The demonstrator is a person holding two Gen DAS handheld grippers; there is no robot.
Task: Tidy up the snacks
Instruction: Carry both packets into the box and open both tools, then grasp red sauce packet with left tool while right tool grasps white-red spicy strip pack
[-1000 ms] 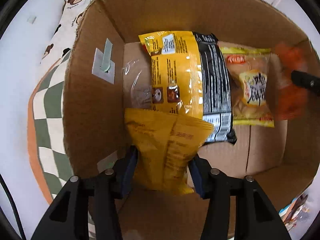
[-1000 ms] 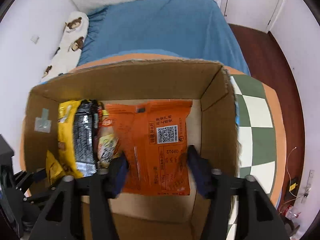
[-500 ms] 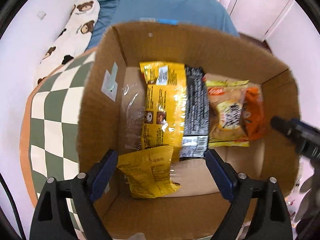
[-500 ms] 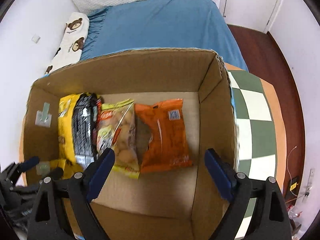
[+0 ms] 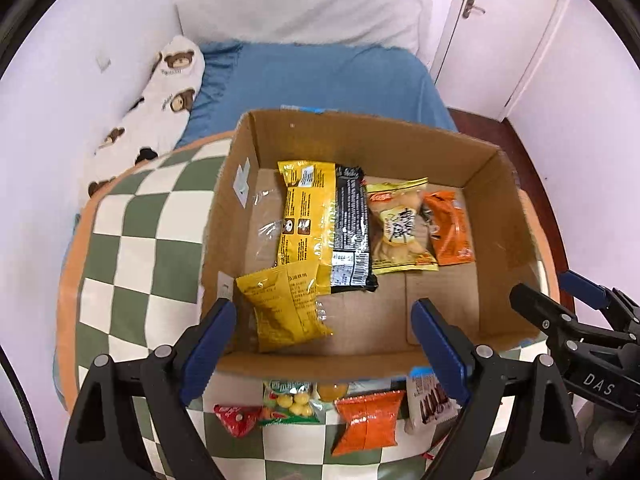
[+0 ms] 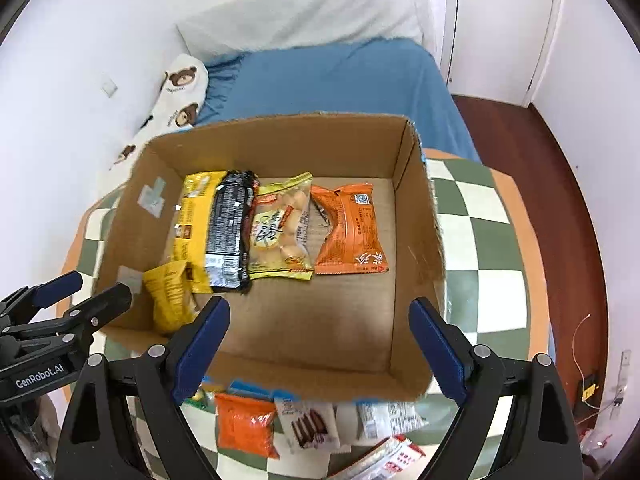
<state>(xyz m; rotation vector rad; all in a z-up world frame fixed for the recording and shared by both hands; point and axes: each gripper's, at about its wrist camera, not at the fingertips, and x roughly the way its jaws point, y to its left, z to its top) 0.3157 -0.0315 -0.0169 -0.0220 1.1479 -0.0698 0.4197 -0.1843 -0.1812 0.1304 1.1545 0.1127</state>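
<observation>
Left wrist view – left gripper (image 5: pixel 324 320) jaws spread wide, nothing between them; right gripper (image 6: pixel 318 320) same. Small yellow packet (image 5: pixel 286 308) lies in the cardboard box (image 5: pixel 360 132), around 7 o'clock.

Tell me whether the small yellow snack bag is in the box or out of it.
In. The yellow bag lies flat on the floor of the cardboard box, at its near left corner, free of both open grippers.

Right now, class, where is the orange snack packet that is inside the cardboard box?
In the right wrist view the orange snack packet lies flat on the cardboard box floor, rightmost in the row, beside the pale yellow packet.
</observation>
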